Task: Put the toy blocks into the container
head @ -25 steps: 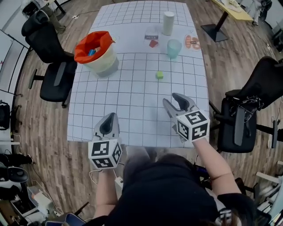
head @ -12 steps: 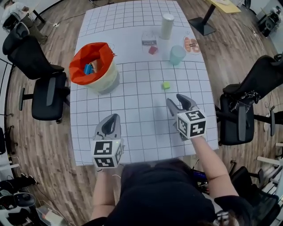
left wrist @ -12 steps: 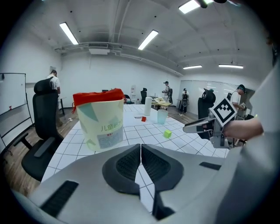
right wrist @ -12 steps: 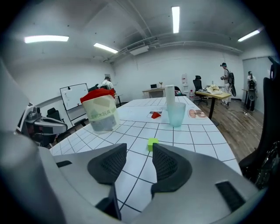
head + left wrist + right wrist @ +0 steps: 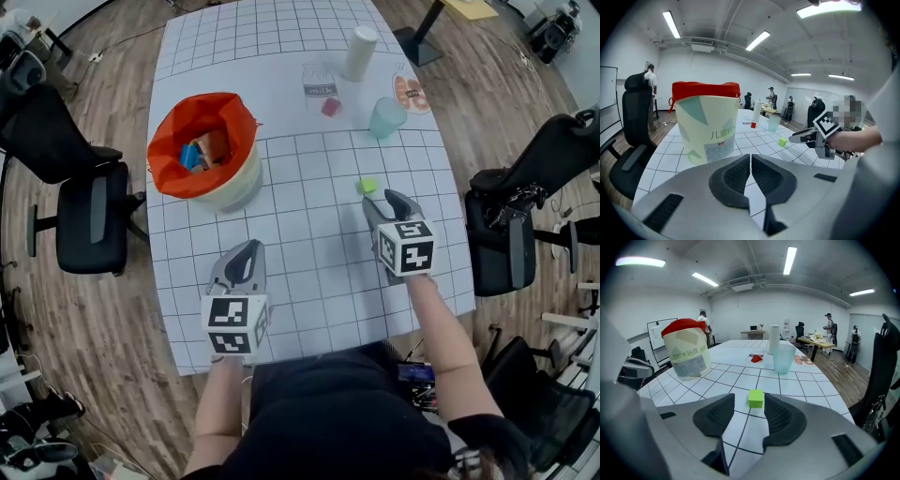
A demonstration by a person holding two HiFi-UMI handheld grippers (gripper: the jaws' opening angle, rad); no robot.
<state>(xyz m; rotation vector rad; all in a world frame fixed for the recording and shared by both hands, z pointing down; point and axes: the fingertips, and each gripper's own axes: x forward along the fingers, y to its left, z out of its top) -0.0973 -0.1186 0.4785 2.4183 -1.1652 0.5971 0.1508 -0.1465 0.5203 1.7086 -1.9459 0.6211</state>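
A small green block [image 5: 367, 186] lies on the white gridded table [image 5: 309, 272]; in the right gripper view the green block [image 5: 755, 398] sits just past my right gripper [image 5: 749, 405], in line with the gap. The right gripper [image 5: 386, 202] has its jaws opening, its pads clear of the block. At the left stands the container [image 5: 202, 150], a pale bucket with an orange-red liner and blocks inside. A red block [image 5: 329, 107] rests farther back. My left gripper [image 5: 246, 255] hovers near the front edge, shut and empty; ahead of it is the container [image 5: 707, 122].
A teal cup [image 5: 386, 117], a white cylinder [image 5: 360, 52] and a clear labelled tub [image 5: 320, 82] stand at the back right, beside a round printed card [image 5: 411, 92]. Black office chairs [image 5: 80, 202] [image 5: 525, 206] flank the table. People stand far off in the room.
My right gripper has moved forward up to the green block. The left gripper has stayed about where it was. The head view has shifted.
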